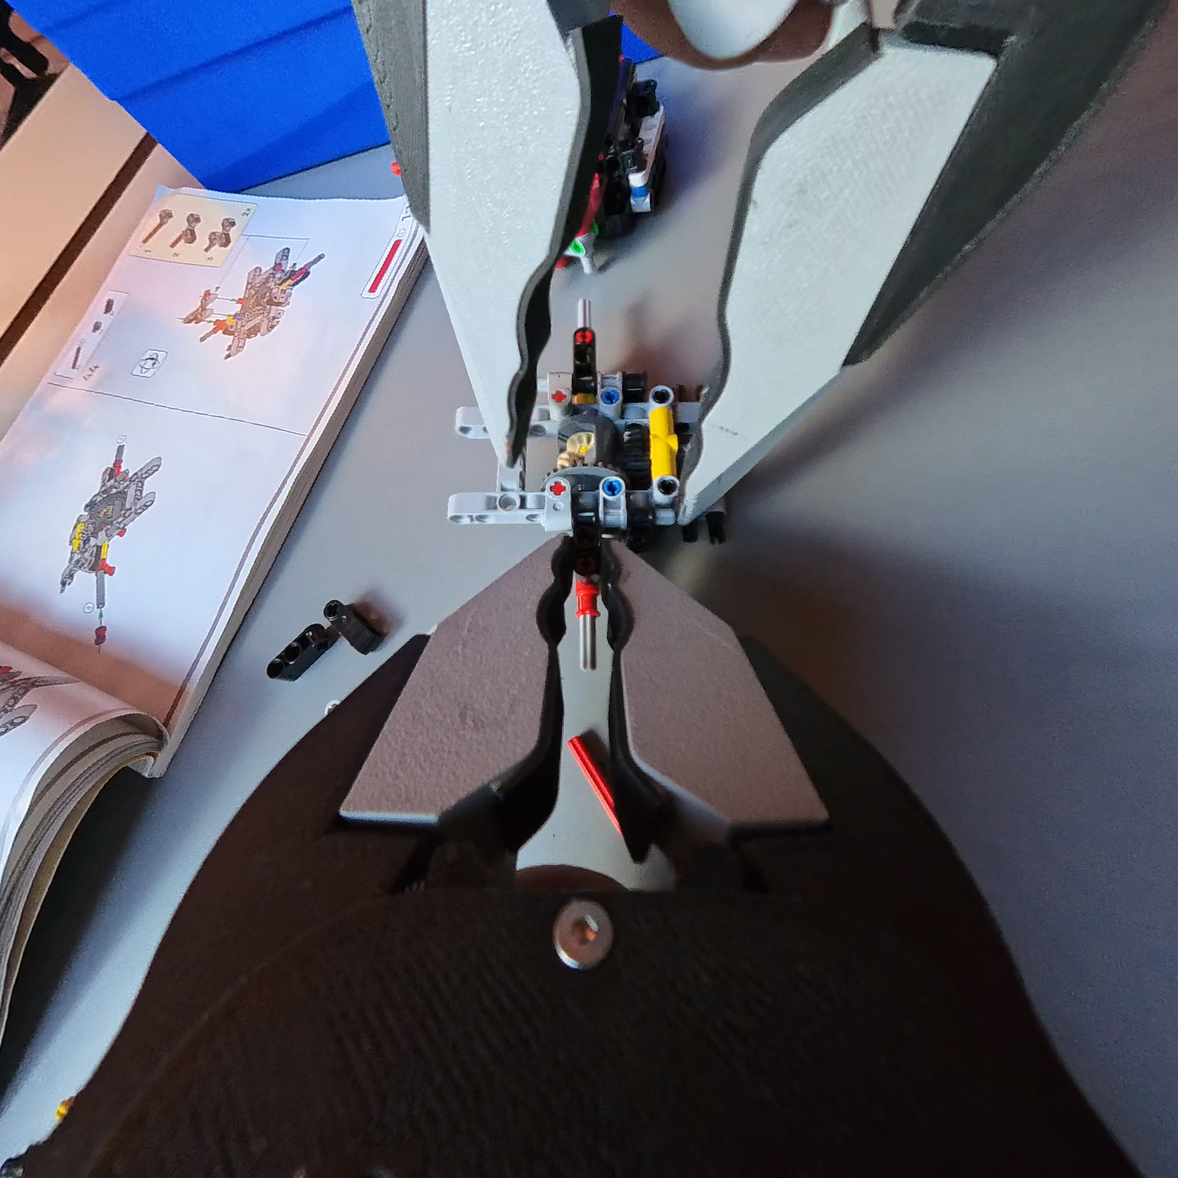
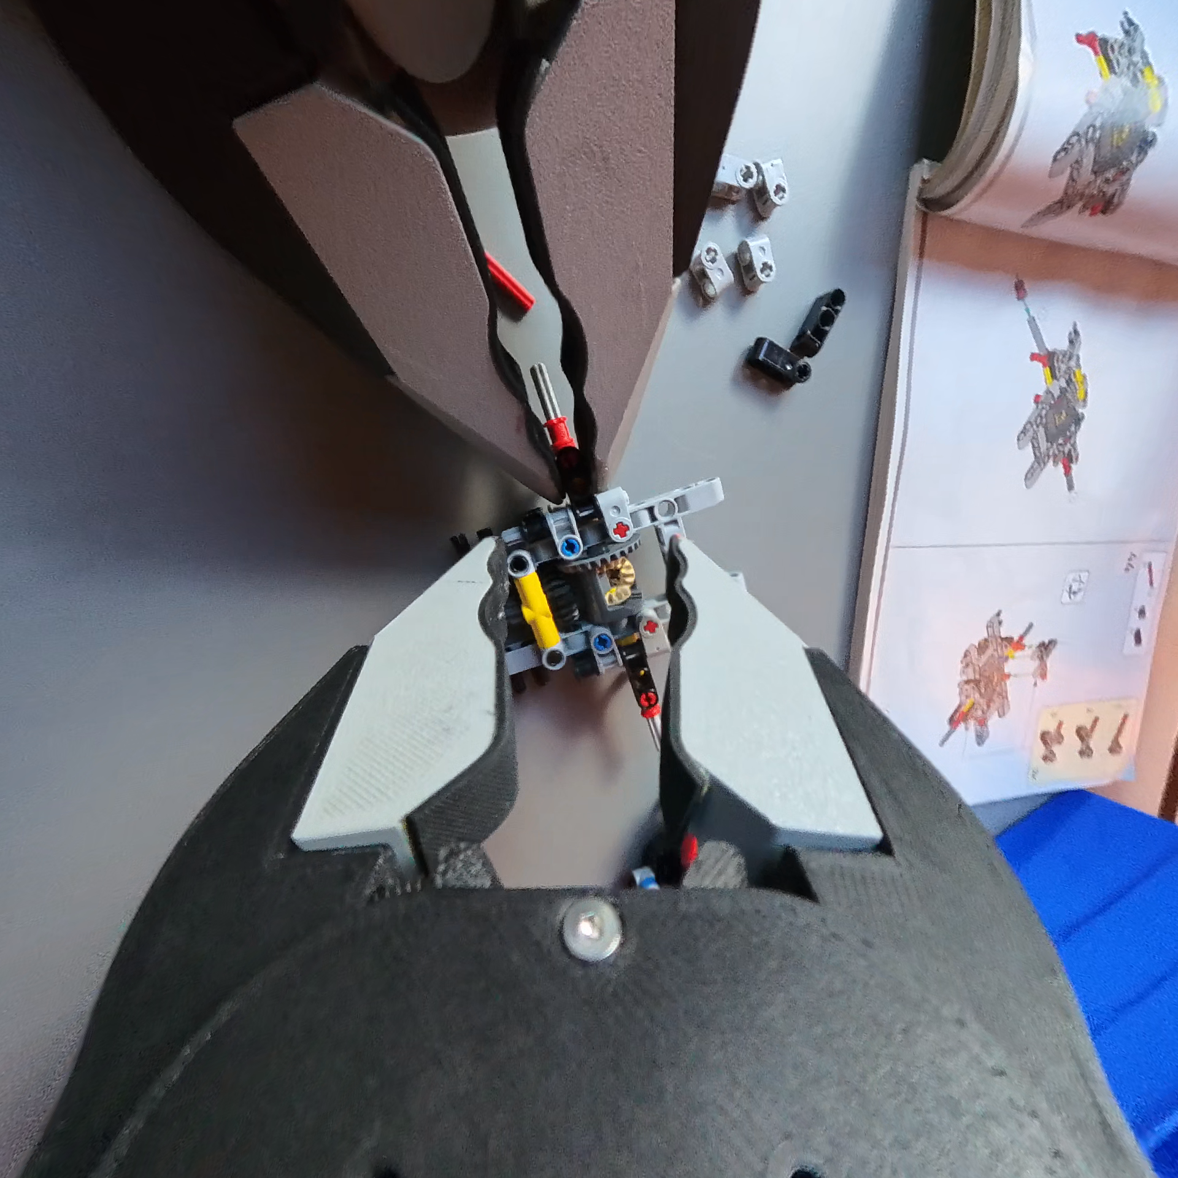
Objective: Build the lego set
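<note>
Grey gear assembly (image 2: 577, 593) sits at frame centre on the table (image 2: 159, 446); left gripper (image 1: 583, 561) is clamped on its black axle connector (image 2: 569, 462), right gripper (image 2: 583, 596) straddles it, jaws apart, one pad touching

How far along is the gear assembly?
Done: the assembly carries gears, a yellow piece and an axle at each end. In hand: left gripper fingers pinch one axle joint; right gripper fingers straddle the frame, grip unclear. Left: black pieces, grey connectors and a red axle lie loose.
</note>
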A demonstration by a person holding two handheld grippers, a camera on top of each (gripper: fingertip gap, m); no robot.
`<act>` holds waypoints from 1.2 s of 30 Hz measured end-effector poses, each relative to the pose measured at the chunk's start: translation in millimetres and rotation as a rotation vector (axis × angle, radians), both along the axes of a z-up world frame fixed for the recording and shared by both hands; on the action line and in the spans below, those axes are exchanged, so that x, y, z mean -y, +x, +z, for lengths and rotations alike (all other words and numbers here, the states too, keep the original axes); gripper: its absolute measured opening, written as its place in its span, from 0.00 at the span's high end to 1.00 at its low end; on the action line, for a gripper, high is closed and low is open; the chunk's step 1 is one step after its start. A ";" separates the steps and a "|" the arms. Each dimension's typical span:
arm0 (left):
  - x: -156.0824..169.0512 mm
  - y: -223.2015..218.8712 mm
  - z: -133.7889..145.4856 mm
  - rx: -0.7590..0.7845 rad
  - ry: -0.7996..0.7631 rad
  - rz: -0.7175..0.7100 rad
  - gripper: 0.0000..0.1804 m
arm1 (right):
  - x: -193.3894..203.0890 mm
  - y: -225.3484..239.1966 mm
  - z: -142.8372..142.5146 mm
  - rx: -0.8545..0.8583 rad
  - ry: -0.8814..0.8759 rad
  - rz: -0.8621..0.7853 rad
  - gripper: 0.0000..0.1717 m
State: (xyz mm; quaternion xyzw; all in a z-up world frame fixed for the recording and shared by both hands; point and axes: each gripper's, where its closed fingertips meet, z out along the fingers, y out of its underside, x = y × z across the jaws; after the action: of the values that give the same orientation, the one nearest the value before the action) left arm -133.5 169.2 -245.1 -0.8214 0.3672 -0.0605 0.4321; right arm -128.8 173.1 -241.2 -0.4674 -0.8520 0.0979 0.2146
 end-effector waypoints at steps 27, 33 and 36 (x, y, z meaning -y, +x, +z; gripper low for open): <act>5.0 -1.1 0.7 -0.023 0.014 0.034 0.97 | 9.9 0.4 -5.4 0.007 -0.143 -0.041 0.77; 4.3 -2.5 -0.7 -0.016 0.002 0.039 0.97 | 10.1 0.5 -5.7 0.039 -0.268 -0.050 0.77; 4.5 -2.3 -1.2 -0.005 -0.009 0.035 0.97 | 10.7 0.2 -5.4 0.027 -0.293 -0.050 0.77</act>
State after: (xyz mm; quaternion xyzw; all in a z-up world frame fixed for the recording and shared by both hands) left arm -135.8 164.7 -246.3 -0.8299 0.3534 -0.0525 0.4285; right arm -128.5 162.4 -246.5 -0.5160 -0.8195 0.2096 0.1347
